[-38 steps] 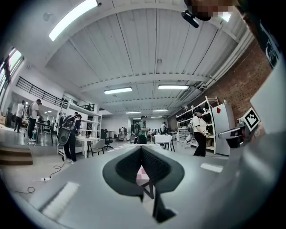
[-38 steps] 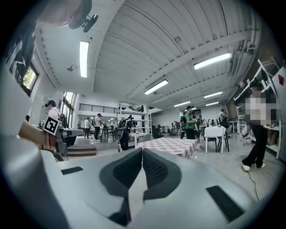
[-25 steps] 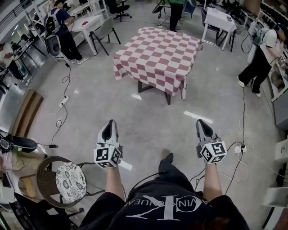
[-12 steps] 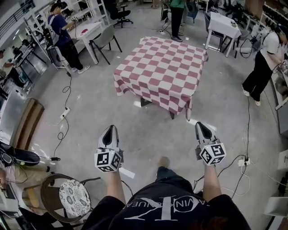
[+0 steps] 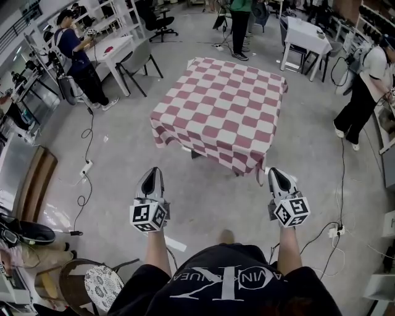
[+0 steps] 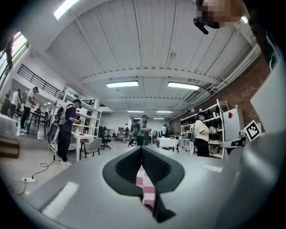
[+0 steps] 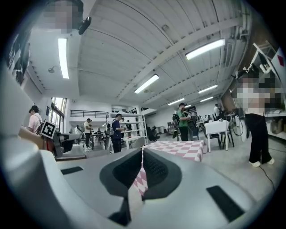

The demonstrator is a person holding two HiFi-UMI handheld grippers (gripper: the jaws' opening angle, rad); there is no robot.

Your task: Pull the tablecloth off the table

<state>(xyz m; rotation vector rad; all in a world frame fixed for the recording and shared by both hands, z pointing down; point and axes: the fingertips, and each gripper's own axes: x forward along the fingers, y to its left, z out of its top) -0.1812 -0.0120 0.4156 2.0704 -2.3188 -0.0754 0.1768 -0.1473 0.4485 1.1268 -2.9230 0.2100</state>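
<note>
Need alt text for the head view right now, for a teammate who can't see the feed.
A red-and-white checked tablecloth covers a table straight ahead on a grey floor. The left gripper and right gripper reach level toward its near edge, jaws shut, holding nothing. Other people stand at desks around the room.

Room: open workshop hall, glossy grey floor (image 5: 123,154).
White desk (image 5: 114,46) with grey chair (image 5: 142,55) at 11 o'clock; second white desk (image 5: 302,29) at 1; black office chair (image 5: 162,17) at 12. Cable (image 5: 89,133) runs to power strip (image 5: 86,168) at 9. Round patterned seat (image 5: 102,287) at 7. Left gripper view: white ribbed ceiling (image 6: 134,40), strip lights (image 6: 122,84), brick wall (image 6: 243,91) at 3.
</note>
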